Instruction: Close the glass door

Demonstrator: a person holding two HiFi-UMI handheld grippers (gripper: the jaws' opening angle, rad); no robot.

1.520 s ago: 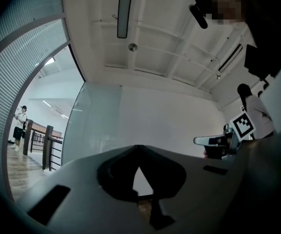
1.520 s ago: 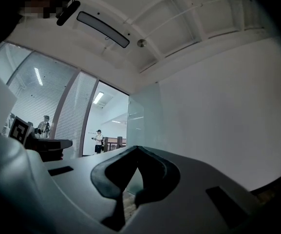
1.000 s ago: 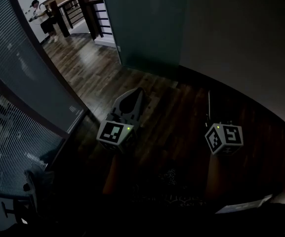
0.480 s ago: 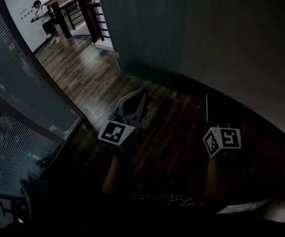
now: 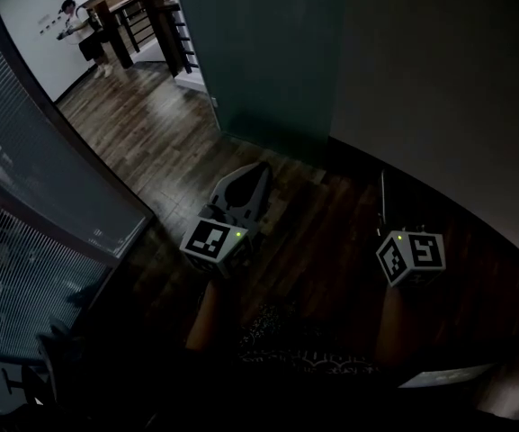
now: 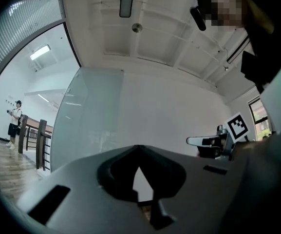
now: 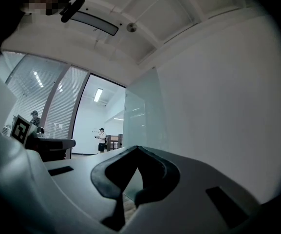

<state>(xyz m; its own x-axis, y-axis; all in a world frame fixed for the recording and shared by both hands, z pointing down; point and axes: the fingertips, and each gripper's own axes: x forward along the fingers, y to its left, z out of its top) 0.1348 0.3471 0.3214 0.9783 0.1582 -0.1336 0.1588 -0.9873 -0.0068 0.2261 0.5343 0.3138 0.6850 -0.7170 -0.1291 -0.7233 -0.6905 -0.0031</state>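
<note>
My left tongs (image 5: 259, 167) and right tongs (image 5: 382, 176) are pressed together, empty. Closed tips may skid off the door (image 5: 259, 52).

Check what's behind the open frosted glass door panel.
Frosted glass door hides whatever is directly behind it. Past its left edge: dark wooden railing and a person on wood floor.

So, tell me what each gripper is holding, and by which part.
Nothing is held. The left gripper and the right gripper both have their jaws shut with nothing between them, and the glass door stands ahead, clear of both.
</note>
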